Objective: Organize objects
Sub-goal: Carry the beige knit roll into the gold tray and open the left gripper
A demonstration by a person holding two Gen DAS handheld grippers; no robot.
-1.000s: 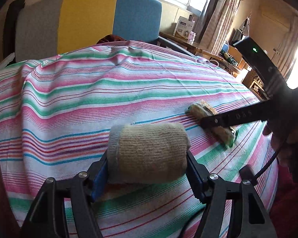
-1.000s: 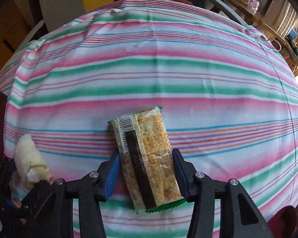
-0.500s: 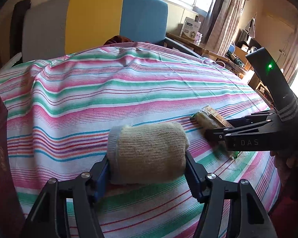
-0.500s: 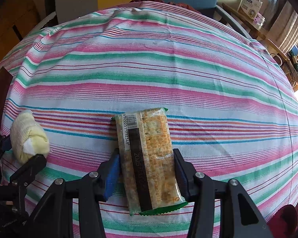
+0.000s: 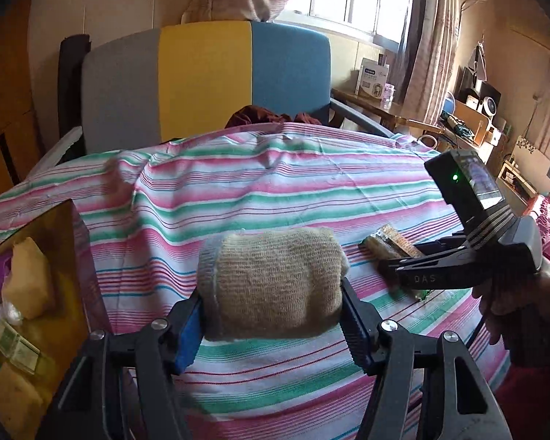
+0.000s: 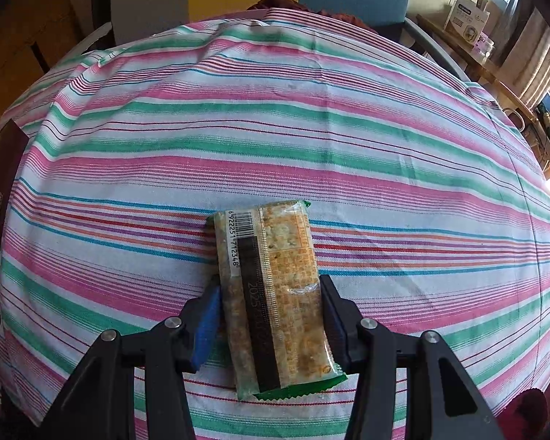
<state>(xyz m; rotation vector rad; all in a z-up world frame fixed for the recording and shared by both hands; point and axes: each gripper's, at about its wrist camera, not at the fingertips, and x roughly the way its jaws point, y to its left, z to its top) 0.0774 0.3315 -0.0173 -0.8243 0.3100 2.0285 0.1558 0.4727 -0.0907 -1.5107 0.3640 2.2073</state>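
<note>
A rolled beige knitted cloth (image 5: 271, 289) is clamped crosswise in my left gripper (image 5: 271, 315), lifted above the striped tablecloth (image 5: 275, 198). A clear packet of crackers (image 6: 271, 293) with a barcode and a green end lies lengthwise between the pads of my right gripper (image 6: 271, 311), which is shut on its lower half. The packet is low over the cloth; I cannot tell whether it touches. In the left wrist view the right gripper (image 5: 403, 267) holds the packet (image 5: 388, 242) at the right, a hand behind it.
An open brown box (image 5: 66, 227) with yellowish pieces and small packets stands at the table's left edge, its dark side (image 6: 0, 183) also in the right wrist view. A grey, yellow and blue chair back (image 5: 201, 80) stands beyond the table. Shelves line the right wall.
My left gripper has risen and pulled back with the roll, bringing the brown box into view at the left. The right gripper has kept its hold on the packet and barely moved.
</note>
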